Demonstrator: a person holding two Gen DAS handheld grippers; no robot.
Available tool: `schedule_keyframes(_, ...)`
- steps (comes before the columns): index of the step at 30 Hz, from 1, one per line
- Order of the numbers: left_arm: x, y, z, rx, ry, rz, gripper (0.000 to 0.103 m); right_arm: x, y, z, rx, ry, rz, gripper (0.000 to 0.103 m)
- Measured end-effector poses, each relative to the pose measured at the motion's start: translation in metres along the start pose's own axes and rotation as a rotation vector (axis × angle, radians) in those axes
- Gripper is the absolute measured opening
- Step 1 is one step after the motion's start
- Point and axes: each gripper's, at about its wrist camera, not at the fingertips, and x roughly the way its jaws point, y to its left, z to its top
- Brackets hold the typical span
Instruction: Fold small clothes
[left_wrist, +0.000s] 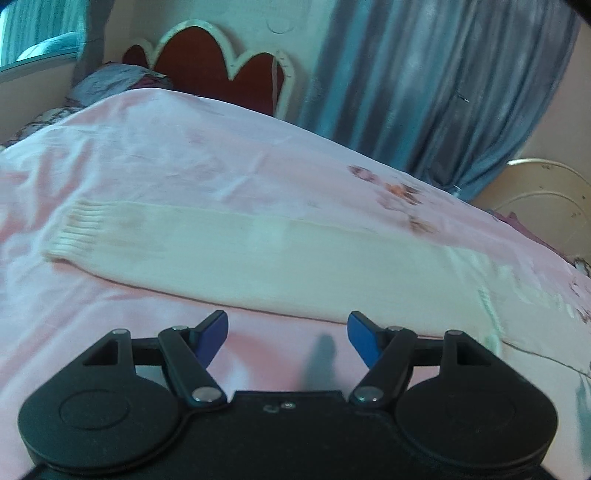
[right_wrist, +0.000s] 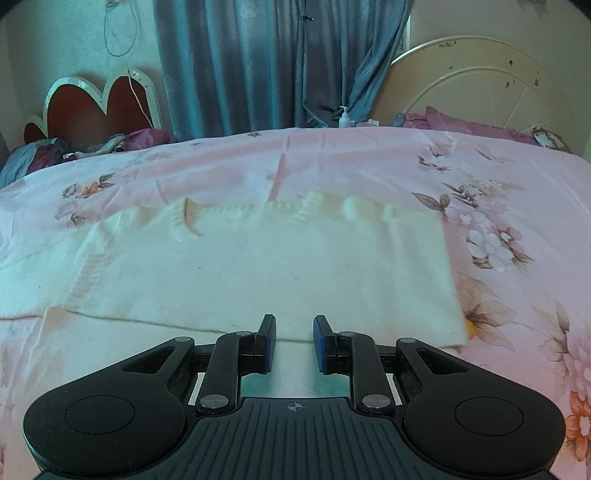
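Observation:
A white knit sweater (right_wrist: 266, 269) lies flat on the pink floral bedsheet (right_wrist: 517, 206), its collar toward the far side. In the left wrist view one long sleeve (left_wrist: 221, 251) stretches left, ending in a ribbed cuff (left_wrist: 77, 229). My left gripper (left_wrist: 288, 332) is open wide and empty, just short of the sleeve's near edge. My right gripper (right_wrist: 294, 339) is partly open and empty, over the sweater's near hem, with cloth under its fingers.
A red heart-shaped headboard (right_wrist: 96, 107) and blue curtains (right_wrist: 258, 62) stand behind the bed. A cream round headboard (right_wrist: 476, 81), purple pillows (right_wrist: 461, 123) and a pump bottle (right_wrist: 344, 116) are at the far right. Crumpled bedding (right_wrist: 40, 155) lies far left.

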Motion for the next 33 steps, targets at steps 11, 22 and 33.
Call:
schedule_keyframes(11, 0.010, 0.128, 0.024, -0.549, -0.090, -0.052, 0.057, 0.005, 0.009, 0.005, -0.018, 0.009, -0.019, 0.021)
schedule_keyframes(22, 0.028, 0.077, 0.061, -0.390, -0.086, -0.108, 0.003, 0.003, -0.018, 0.006, 0.030, -0.004, -0.031, 0.021)
schedule_keyframes(33, 0.047, -0.156, 0.070, 0.063, 0.000, -0.369, 0.003, -0.016, -0.068, 0.010, 0.106, -0.050, -0.027, 0.021)
